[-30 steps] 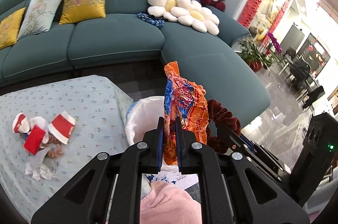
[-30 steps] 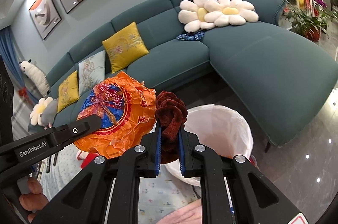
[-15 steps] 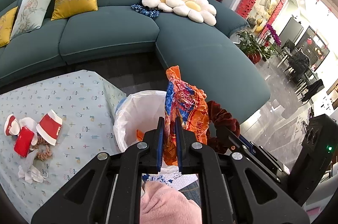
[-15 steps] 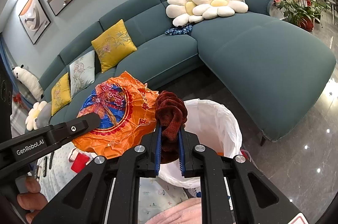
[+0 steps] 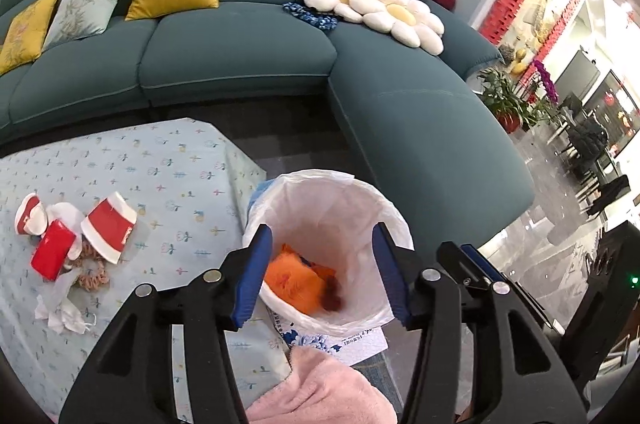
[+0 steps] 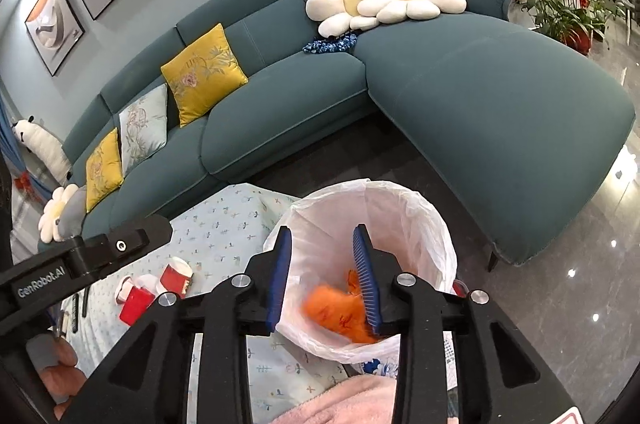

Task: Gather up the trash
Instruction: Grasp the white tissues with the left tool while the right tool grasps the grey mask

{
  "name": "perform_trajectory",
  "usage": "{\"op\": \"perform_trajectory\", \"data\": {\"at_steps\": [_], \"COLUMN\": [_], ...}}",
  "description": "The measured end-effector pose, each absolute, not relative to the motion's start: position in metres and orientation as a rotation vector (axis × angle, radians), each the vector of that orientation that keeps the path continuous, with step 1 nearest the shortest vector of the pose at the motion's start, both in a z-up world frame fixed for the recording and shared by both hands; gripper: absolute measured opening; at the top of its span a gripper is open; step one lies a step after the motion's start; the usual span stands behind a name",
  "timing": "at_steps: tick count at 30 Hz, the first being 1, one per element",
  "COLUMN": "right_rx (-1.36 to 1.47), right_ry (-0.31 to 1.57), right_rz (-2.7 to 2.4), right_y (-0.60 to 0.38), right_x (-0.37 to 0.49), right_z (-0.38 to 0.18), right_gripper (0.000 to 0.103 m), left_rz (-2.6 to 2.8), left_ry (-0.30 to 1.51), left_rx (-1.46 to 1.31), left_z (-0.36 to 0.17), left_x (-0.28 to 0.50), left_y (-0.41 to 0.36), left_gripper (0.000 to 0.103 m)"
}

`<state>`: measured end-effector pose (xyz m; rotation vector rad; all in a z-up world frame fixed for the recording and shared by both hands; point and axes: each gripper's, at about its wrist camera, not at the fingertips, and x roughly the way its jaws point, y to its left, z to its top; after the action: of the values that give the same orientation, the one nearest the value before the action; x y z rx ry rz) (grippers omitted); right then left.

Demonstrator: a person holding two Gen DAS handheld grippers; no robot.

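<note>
A bin lined with a white bag stands beside the table. Inside it lies the orange snack wrapper, with the dark red scrunchie blurred at its edge. My left gripper hovers over the bin, its jaws opening with nothing between them. My right gripper is also over the bin, jaws opening and empty. More trash stays on the table: red paper cups, a red packet, crumpled tissue.
The table wears a light blue patterned cloth. A teal corner sofa with cushions rings the area. Pink fabric lies at the bottom of the view. Glossy floor spreads to the right.
Both grippers opened over the bin. The orange wrapper left the left gripper and the dark red scrunchie left the right; both dropped into the bag. Both hands sank closer to the bin.
</note>
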<state>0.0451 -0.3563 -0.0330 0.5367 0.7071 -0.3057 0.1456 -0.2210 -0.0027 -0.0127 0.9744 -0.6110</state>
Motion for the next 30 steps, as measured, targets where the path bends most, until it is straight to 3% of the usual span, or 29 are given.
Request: {"op": "perform_trajectory", "data": {"at_steps": [16,18,24,30], "right_rx": [0.476,0.468,0.431,0.402], "right_ry": [0.720,0.724,0.736,0.763], "right_rz": [-0.224,-0.204,-0.147,-0.092], "right_y": [-0.296,-0.284,-0.240,-0.200], "right_x": [0.056,0.059,0.074,0.089], "right_z": [-0.012,-0.009,-0.004,-0.005], "right_gripper": [0.032,0.034,0.041,0.042], "left_rz": [-0.499,-0.473,-0.403,-0.337], "left_ry": [0.979,0.974,0.979,0.984], "left_rx": [-0.098,-0.116,-0.157,-0.179], "left_z": [-0.007,-0.008,-0.015,-0.025], "left_x": [0.152,0.154,0.162,0.166], "left_y": [-0.134,-0.115,-0.065,-0.015], "left_gripper": [0.053,0.059,0.061,0.061]}}
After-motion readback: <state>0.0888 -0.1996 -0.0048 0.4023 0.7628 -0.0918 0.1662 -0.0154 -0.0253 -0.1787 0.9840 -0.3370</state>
